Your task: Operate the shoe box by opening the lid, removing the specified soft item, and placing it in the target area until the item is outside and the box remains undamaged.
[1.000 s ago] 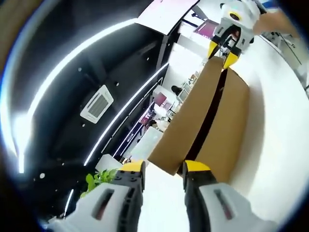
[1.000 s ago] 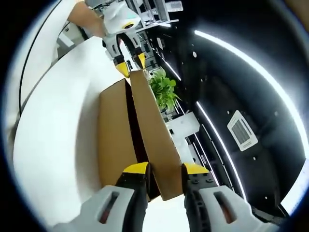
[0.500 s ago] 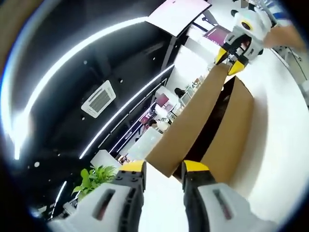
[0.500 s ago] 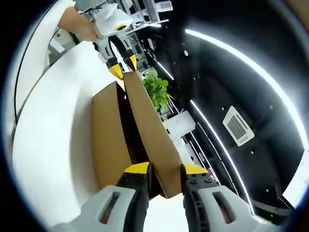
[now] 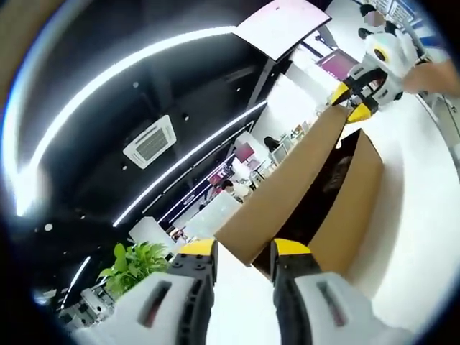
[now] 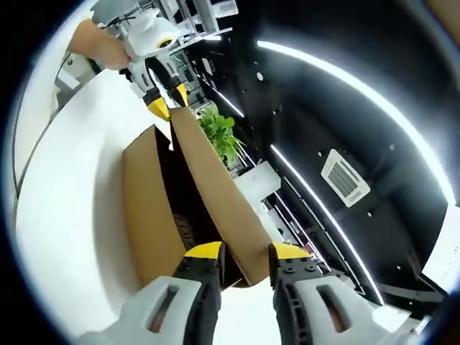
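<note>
- Left gripper view: the left gripper (image 5: 244, 249) clamps the near end of the brown cardboard lid (image 5: 287, 188), raised off the brown cardboard shoe box (image 5: 352, 208) on the white table (image 5: 424, 237); the right gripper (image 5: 356, 103) pinches the far end.
- Right gripper view: the right gripper (image 6: 244, 251) grips the lid (image 6: 215, 194) over the open box (image 6: 144, 208); dark contents are unclear. A green potted plant (image 6: 219, 133) stands behind.

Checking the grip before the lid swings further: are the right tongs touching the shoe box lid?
Touching. In the right gripper view the right tongs straddle the lid edge, yellow tips against both faces of the cardboard, no gap.
</note>
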Available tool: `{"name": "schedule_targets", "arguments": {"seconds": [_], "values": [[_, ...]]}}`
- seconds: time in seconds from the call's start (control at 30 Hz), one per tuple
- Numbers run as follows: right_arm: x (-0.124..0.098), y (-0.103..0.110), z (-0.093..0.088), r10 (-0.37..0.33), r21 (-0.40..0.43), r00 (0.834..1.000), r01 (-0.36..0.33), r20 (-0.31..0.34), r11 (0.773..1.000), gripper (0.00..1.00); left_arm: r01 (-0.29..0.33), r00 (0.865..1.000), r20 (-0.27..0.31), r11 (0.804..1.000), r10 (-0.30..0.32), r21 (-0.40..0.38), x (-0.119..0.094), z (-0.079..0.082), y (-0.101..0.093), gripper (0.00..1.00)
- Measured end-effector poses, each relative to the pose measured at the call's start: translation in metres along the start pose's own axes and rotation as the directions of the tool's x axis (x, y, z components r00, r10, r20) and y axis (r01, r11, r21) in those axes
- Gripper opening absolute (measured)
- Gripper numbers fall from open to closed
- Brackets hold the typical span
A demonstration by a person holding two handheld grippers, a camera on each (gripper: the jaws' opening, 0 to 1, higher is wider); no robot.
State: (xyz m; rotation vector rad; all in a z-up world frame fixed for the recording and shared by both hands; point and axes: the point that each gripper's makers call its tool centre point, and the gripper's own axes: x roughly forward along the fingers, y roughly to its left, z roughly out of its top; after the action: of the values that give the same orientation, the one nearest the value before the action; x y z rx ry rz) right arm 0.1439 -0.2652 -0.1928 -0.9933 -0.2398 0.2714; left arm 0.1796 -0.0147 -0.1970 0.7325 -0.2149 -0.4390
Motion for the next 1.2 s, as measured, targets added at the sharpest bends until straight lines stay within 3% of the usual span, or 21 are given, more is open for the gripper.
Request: {"name": "schedule_targets", "arguments": {"seconds": [0.53,0.6,0.7,0.8,0.97,1.07,1.1,1.13,1.2], "values": [[0.003,-0.007,-0.001,-0.071,0.102,0.997,0.071,0.001,0.992,0.28,0.006,1.000,0.015,0.998,-0.006,-0.060,0.002,0.003,0.003,0.30],[0.003,-0.009,-0.005,-0.091,0.147,0.996,0.092,-0.011,0.985,0.32,0.014,1.000,0.019,0.997,-0.012,-0.081,0.002,0.004,0.003,0.31],[0.004,-0.012,-0.002,-0.120,0.277,0.993,0.112,0.011,0.954,0.38,0.016,1.000,0.024,0.995,-0.014,-0.098,0.003,0.004,0.004,0.31],[0.006,-0.014,-0.002,-0.122,0.277,0.992,0.118,-0.002,0.954,0.40,0.017,0.999,0.029,0.993,-0.014,-0.120,0.003,0.005,0.004,0.32],[0.007,-0.019,-0.004,-0.172,0.353,0.985,0.171,-0.029,0.920,0.41,0.019,0.999,0.043,0.989,-0.013,-0.148,0.005,0.008,0.005,0.34],[0.007,-0.018,-0.003,-0.174,0.356,0.984,0.173,-0.032,0.918,0.41,0.020,0.999,0.046,0.989,-0.013,-0.146,0.006,0.008,0.005,0.34],[0.007,-0.018,-0.003,-0.173,0.366,0.985,0.171,-0.029,0.915,0.43,0.023,0.999,0.049,0.987,-0.016,-0.156,0.006,0.009,0.005,0.35],[0.009,-0.017,0.000,-0.173,0.416,0.985,0.162,-0.013,0.895,0.44,0.049,0.997,0.064,0.979,-0.037,-0.199,0.006,0.011,0.002,0.37],[0.009,-0.018,0.000,-0.176,0.431,0.984,0.163,-0.010,0.888,0.45,0.066,0.996,0.080,0.969,-0.048,-0.239,0.006,0.012,0.001,0.40]]}}
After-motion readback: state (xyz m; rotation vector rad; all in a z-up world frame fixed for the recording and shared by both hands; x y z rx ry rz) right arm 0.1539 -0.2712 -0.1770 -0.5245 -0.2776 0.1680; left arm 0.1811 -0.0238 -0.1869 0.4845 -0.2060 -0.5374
